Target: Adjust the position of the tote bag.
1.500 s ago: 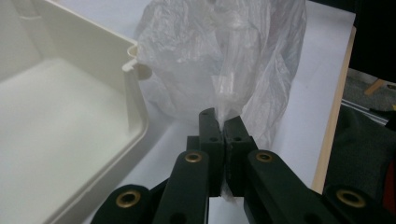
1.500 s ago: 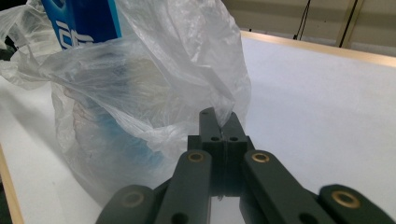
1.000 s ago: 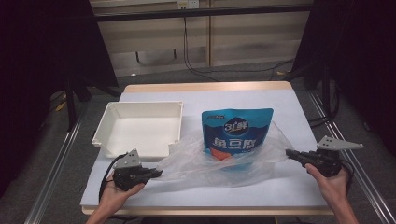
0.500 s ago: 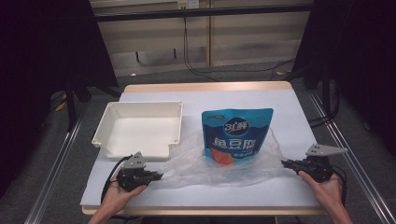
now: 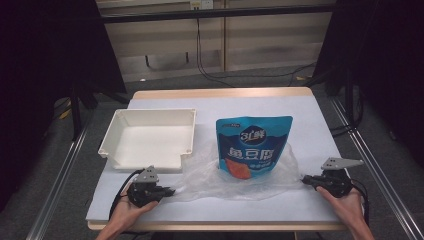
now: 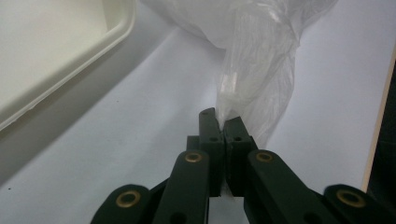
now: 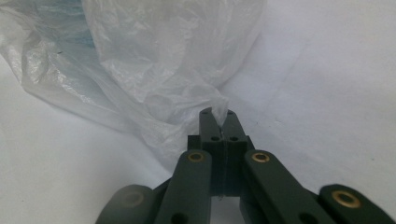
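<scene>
Left tool (image 5: 170,191) clamped tight on one twisted end of the clear plastic bag (image 5: 210,177), right tool (image 5: 306,181) pinched shut on the opposite end. Bag spread flat on the desk (image 5: 310,125), under the blue pouch (image 5: 251,148), beside the white tray (image 5: 150,137).

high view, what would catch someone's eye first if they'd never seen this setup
The bright blue snack pouch near the table's middle stands out first, lying partly inside a clear plastic bag. That bag is stretched between the left gripper and the right gripper, each with its jaws shut on a bag end near the table's front edge. An empty white tray sits at the left.
</scene>
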Demonstrator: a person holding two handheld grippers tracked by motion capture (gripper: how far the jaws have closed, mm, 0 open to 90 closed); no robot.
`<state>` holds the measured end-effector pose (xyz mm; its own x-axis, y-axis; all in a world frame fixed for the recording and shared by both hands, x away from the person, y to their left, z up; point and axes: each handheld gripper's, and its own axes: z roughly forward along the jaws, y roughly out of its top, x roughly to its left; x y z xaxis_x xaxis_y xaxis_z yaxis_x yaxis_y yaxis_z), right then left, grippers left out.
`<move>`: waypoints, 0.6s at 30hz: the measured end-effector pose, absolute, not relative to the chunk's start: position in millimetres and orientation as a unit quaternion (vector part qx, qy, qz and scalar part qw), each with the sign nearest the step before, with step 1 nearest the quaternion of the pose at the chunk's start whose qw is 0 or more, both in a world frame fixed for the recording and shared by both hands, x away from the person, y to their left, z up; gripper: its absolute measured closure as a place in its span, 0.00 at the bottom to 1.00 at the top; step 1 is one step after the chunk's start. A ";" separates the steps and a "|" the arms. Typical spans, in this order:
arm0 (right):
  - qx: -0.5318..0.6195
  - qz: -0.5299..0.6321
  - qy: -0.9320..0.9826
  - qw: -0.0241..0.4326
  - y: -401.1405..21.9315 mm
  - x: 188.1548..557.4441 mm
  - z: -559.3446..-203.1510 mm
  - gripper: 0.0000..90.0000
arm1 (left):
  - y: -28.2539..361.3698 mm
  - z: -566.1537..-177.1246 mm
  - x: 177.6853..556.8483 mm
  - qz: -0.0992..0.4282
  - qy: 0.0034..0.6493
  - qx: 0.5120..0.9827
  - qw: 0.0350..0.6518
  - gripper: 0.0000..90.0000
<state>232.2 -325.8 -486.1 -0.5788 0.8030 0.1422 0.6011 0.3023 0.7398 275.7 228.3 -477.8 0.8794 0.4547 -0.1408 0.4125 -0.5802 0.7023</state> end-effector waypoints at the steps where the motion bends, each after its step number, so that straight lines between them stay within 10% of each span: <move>1: 0.440 0.394 0.797 0.128 -325.8 232.3 -486.1 1.00 | 228.6 -477.6 275.8 0.026 0.244 0.888 0.388 0.99; 6: 0.433 0.397 0.798 0.135 -325.4 230.9 -483.8 0.87 | 230.6 -471.5 274.5 0.026 0.240 0.882 0.404 0.94; 18: 0.418 0.449 0.772 0.166 -324.7 214.0 -454.0 0.40 | 238.2 -448.2 258.8 0.045 0.258 0.852 0.453 0.42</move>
<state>214.0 -324.7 -454.0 -0.5948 0.7950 0.1189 0.4957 0.2463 0.8328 258.8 238.2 -448.2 0.8624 0.4810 -0.1577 0.3994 -0.4553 0.7957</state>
